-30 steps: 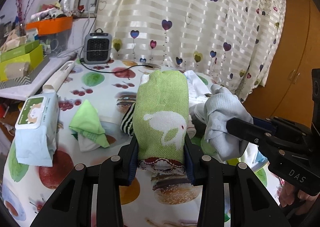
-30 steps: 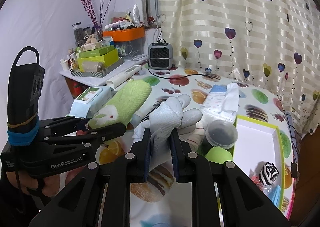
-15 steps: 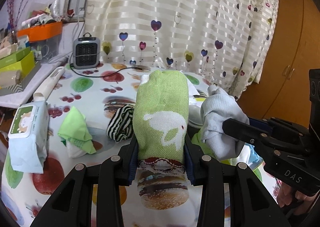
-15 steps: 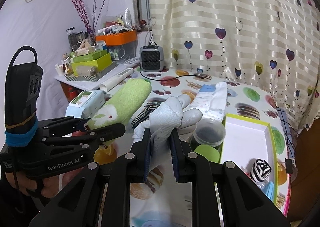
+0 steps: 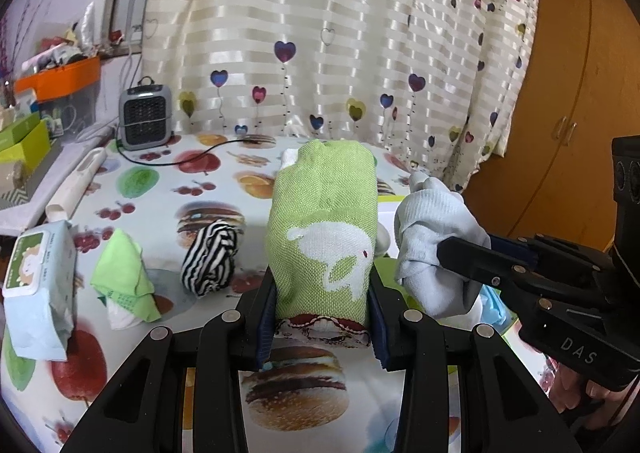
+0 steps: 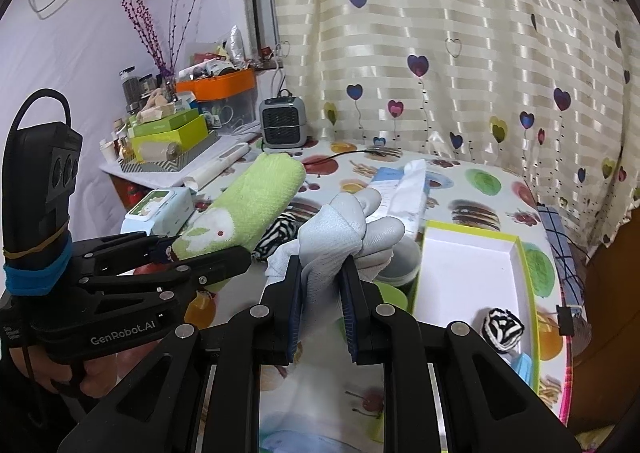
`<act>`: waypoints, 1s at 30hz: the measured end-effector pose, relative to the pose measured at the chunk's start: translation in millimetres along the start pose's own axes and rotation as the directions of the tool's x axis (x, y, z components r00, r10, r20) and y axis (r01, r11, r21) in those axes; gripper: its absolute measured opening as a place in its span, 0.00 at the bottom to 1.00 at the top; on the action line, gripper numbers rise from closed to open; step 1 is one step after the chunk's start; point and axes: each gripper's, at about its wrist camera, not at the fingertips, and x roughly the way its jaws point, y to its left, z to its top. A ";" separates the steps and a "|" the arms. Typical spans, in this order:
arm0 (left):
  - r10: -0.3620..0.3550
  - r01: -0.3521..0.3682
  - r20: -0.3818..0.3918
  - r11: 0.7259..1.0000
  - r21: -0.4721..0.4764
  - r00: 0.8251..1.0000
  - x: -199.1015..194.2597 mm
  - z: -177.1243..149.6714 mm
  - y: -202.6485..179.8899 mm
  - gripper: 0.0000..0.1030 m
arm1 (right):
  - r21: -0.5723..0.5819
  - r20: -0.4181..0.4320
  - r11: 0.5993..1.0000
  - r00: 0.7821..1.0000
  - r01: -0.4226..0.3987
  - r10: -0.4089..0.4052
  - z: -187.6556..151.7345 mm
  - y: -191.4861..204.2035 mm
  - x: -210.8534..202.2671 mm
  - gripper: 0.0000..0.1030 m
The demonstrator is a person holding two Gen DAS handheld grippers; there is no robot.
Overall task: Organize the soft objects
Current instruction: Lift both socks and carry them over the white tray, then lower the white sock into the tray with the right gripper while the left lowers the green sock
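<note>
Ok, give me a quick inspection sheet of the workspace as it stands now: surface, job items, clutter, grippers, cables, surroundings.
Surface: table under a fruit-and-burger print cloth.
Job's things: green rolled towel and pale grey cloth, both held; striped bundle and folded green cloth on the table; white box with green rim holding a second striped bundle.
Clutter: wipes pack, tissue pack, dark lidded cup, white roller tool.
Grippers: left gripper shut on the towel; right gripper shut on the grey cloth.
Cables: black cord from the small heater.
Surroundings: heart-print curtain, wooden cabinet, crowded side shelf.
</note>
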 end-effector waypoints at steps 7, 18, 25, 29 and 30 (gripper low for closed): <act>-0.016 0.017 -0.011 1.000 0.023 1.000 11.9 4.5 -14.5 0.36 | 0.065 0.016 0.997 0.999 0.044 -0.045 -2.8 -32.5 -9.9 0.18; -0.052 0.054 -0.037 0.996 0.066 0.998 32.5 8.2 -41.6 0.36 | 0.168 0.009 0.979 0.993 0.112 -0.115 -12.5 -83.8 -15.8 0.18; -0.066 0.070 -0.052 0.994 0.080 0.996 41.2 9.5 -51.0 0.36 | 0.209 -0.044 0.969 0.992 0.129 -0.122 -23.3 -108.6 3.2 0.19; -0.061 0.066 -0.061 0.995 0.079 0.996 44.7 9.8 -50.7 0.36 | 0.214 -0.099 0.970 0.990 0.119 -0.100 -30.9 -115.7 26.5 0.19; -0.059 0.064 -0.063 0.995 0.078 0.996 45.5 9.7 -50.3 0.36 | 0.214 -0.109 0.970 0.990 0.116 -0.094 -32.3 -116.1 31.3 0.19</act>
